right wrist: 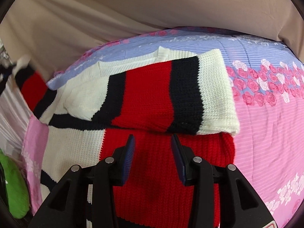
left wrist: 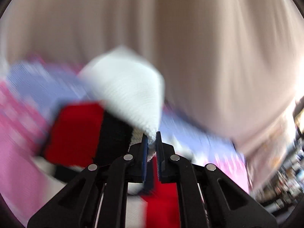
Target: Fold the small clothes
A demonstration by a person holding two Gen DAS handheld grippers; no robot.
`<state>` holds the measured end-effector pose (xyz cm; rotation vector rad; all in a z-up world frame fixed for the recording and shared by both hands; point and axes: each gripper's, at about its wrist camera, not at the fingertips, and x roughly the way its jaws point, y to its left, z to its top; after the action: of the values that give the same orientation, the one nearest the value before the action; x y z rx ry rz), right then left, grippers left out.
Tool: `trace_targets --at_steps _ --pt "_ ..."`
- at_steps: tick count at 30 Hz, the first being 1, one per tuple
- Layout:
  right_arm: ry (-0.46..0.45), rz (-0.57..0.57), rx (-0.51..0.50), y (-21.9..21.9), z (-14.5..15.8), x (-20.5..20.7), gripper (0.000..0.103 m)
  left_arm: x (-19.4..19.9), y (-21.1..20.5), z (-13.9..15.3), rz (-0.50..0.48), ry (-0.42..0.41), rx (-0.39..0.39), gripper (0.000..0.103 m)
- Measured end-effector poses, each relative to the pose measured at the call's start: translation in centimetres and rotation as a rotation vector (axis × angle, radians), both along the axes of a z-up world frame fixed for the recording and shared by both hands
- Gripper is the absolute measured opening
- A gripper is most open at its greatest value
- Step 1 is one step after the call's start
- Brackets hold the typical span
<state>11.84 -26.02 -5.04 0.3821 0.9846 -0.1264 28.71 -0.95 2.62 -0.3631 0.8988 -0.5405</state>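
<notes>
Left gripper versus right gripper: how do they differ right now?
The left gripper is shut on the sweater's white cuff; the right gripper is open and holds nothing. The left wrist view is motion-blurred, the right sharp, above the sweater's red panel. Both have black arms and blue pads.

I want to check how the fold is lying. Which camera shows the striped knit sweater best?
The right wrist view: the sweater lies sharp on the floral bedsheet, one sleeve already folded across the body, under the open right gripper. The left wrist view is motion-blurred, showing only a cream cuff and red-black stripes pinched in the left gripper.
</notes>
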Motion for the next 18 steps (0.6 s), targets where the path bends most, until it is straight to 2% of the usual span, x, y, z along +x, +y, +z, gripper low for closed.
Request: trace_targets --at_steps 1,2,3,4,5,7,8,9,12,13,16,18 --pt "-0.002 -0.006 0.006 -0.4 0.0 -0.2 0.043 -0.3 -1.8 -2.2 -0.021 0.049 0.004 0.011" --pt "0.0 -0.014 0.012 -1.1 -0.2 -0.5 0.046 -1.0 -3.9 -5.5 -0.042 0.127 0.022 0.012" --pt "0.004 -0.023 0.013 -1.6 -0.4 -0.8 0.047 -1.7 -5.1 -8.1 -0.042 0.19 0.049 0.011" --pt "0.009 -0.032 0.015 -2.1 -0.7 -1.1 0.047 -2.4 -5.1 -9.7 -0.026 0.234 0.04 0.011" --pt "0.014 -0.038 0.021 -2.7 -0.9 -1.3 0.047 -2.8 -4.6 -10.1 -0.009 0.25 0.02 0.013" --pt "0.016 -0.05 0.026 -3.5 -0.8 -1.5 0.047 -3.6 -2.7 -10.0 0.046 0.251 -0.023 0.028" --pt "0.004 -0.045 0.038 -3.9 -0.5 -1.5 0.048 -3.8 -0.9 -9.5 0.1 0.238 -0.032 0.043" --pt "-0.01 -0.041 0.044 -4.1 -0.2 -1.4 0.049 -3.8 0.8 -9.1 0.159 0.224 -0.037 0.05" --pt "-0.039 -0.03 0.108 -5.0 0.3 0.1 0.063 -1.9 5.6 -9.1 0.324 0.232 -0.025 0.052" --pt "-0.029 -0.03 0.137 -5.4 0.0 1.0 0.064 -1.2 7.0 -9.3 0.368 0.253 -0.029 0.052" --pt "-0.011 -0.049 0.187 -5.8 -1.0 3.3 0.064 0.1 10.8 -11.5 0.492 0.362 -0.107 0.052" --pt "0.02 -0.065 0.163 -5.6 -2.1 4.4 0.064 -0.1 12.4 -12.4 0.548 0.402 -0.159 0.052"
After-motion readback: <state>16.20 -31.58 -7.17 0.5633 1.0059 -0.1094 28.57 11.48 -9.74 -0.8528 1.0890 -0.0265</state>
